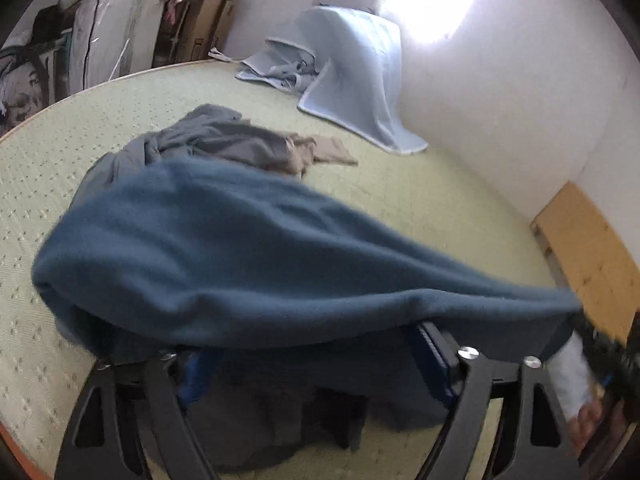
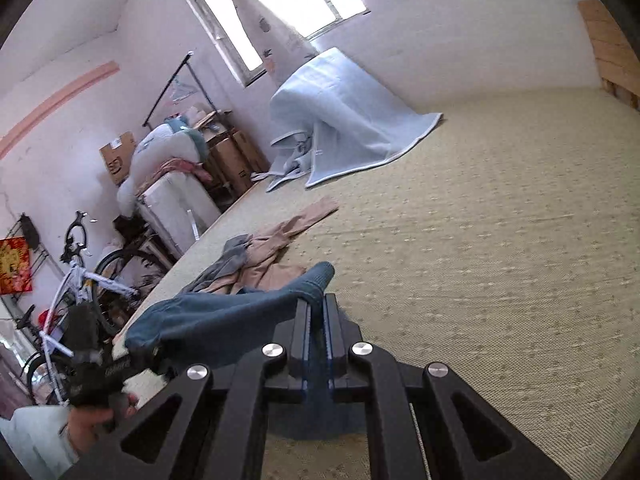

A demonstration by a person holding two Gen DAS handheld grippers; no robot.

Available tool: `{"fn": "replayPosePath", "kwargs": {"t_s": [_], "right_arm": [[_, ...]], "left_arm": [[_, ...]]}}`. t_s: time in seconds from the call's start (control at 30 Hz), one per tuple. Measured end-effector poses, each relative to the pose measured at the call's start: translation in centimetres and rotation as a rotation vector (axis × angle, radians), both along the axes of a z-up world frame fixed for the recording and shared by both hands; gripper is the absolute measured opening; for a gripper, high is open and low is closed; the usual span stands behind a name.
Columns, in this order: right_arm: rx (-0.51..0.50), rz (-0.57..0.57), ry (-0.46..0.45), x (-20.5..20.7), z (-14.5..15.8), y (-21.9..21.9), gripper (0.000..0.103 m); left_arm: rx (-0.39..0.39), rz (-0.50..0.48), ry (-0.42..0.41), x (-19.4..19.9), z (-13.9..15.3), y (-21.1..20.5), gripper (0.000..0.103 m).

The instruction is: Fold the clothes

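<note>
**Blue garment stretched between two grippers above the bed**

A blue fleece garment (image 1: 248,256) hangs in the air over the bed (image 2: 500,264), spread between the two grippers. In the right wrist view, the right gripper (image 2: 318,312) has its jaws drawn together on a bunched end of the blue cloth, which pokes out past the tips and also runs down between the jaws. From there the fabric stretches leftward to the left gripper (image 2: 132,360), held in a person's hand (image 2: 92,420). In the left wrist view the cloth drapes across the left gripper's jaws and hides their tips; they stand wide apart at the base, but whether they pinch any cloth I cannot tell. The picture there is blurred.

Beyond the blue garment, a grey garment (image 1: 216,136) and a beige garment (image 2: 276,240) lie crumpled together on the mattress. Farther off, by the wall, a light blue blanket (image 2: 340,120) is draped in a heap. A bicycle (image 2: 84,276) stands beside the bed.
</note>
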State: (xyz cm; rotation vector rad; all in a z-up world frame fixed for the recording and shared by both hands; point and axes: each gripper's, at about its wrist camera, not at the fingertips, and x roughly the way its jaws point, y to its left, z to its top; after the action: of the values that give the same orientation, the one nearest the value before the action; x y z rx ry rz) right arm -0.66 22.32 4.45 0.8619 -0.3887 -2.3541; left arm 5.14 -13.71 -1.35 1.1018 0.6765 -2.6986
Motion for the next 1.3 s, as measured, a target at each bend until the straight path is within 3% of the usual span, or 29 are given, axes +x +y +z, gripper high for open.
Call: {"fn": "replayPosePath", "kwargs": {"t_s": [0.17, 0.3, 0.6, 0.93, 1.07, 1.17, 1.23, 1.27, 1.3], "right_arm": [[-0.009, 0.043, 0.012, 0.9, 0.3, 0.4, 0.004], [-0.006, 0.051, 0.02, 1.7, 0.5, 1.0, 0.004], [-0.007, 0.034, 0.041, 4.6, 1.5, 5.0, 0.004], [-0.032, 0.215, 0.041, 9.1, 1.9, 6.0, 0.004], [-0.023, 0.236, 0.02, 9.1, 1.5, 5.0, 0.004], [0.013, 0.231, 0.002, 8.4, 1.2, 3.7, 0.005], [0.053, 0.232, -0.008, 7.6, 0.9, 2.5, 0.005], [0.071, 0.231, -0.016, 7.3, 0.6, 1.9, 0.005], [0.09, 0.23, -0.024, 7.0, 0.4, 1.2, 0.005]], "left_arm": [[0.03, 0.016, 0.005, -2.2, 0.2, -1.2, 0.022], [0.058, -0.018, 0.022, -3.3, 0.3, -0.9, 0.005], [0.021, -0.17, 0.138, -6.2, 3.0, 5.3, 0.003], [-0.085, -0.353, 0.177, -7.2, 3.8, 14.9, 0.004], [-0.117, -0.396, 0.177, -6.0, 4.2, 16.5, 0.009], [-0.123, -0.422, 0.154, -5.0, 4.0, 16.1, 0.024], [-0.124, -0.431, 0.129, -4.3, 3.8, 15.5, 0.05], [-0.101, -0.431, 0.114, -4.1, 3.6, 14.9, 0.073], [-0.078, -0.43, 0.099, -3.9, 3.3, 14.2, 0.087]]}}
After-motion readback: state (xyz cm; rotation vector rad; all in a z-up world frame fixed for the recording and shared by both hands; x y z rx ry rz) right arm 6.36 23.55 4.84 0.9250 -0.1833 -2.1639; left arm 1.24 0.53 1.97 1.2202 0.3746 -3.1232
